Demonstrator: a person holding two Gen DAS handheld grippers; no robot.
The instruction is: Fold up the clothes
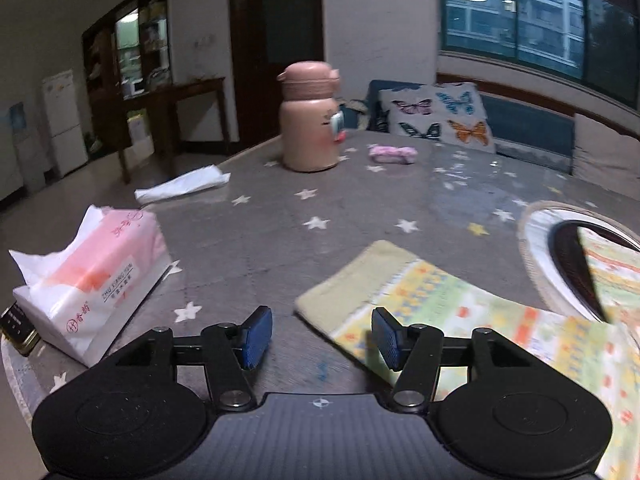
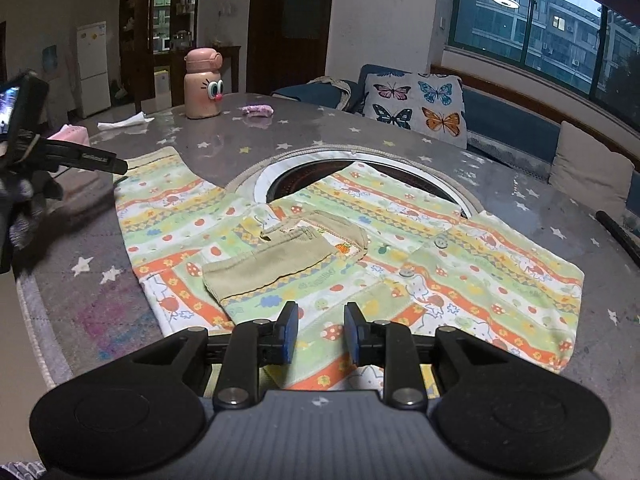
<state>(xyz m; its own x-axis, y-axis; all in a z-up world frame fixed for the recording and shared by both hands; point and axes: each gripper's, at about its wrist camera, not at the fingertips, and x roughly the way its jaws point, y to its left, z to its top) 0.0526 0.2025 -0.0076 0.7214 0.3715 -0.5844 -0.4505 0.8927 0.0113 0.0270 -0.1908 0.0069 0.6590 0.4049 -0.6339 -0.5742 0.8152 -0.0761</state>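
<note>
Right wrist view showed the patterned shirt (image 2: pixel 360 248) spread across the middle of the frame on the grey starred desk (image 2: pixel 224 148), partly over a round dark opening (image 2: pixel 304 176) in the desk top. One sleeve (image 2: pixel 272 268) lay folded in over the chest with its beige cuff on top; the other sleeve (image 2: pixel 156 184) reached toward the left of the frame, so the folding looked partway. The right gripper (image 2: pixel 321 334) hung at the shirt's near hem, fingers parted and holding nothing. At lower centre of the left wrist view, the left gripper (image 1: pixel 322 338) stood wide apart by that sleeve's cuff (image 1: pixel 352 280), gripping nothing. The shirt's near edge was hidden behind the right gripper, and the shirt looked blurred in the left view.
</note>
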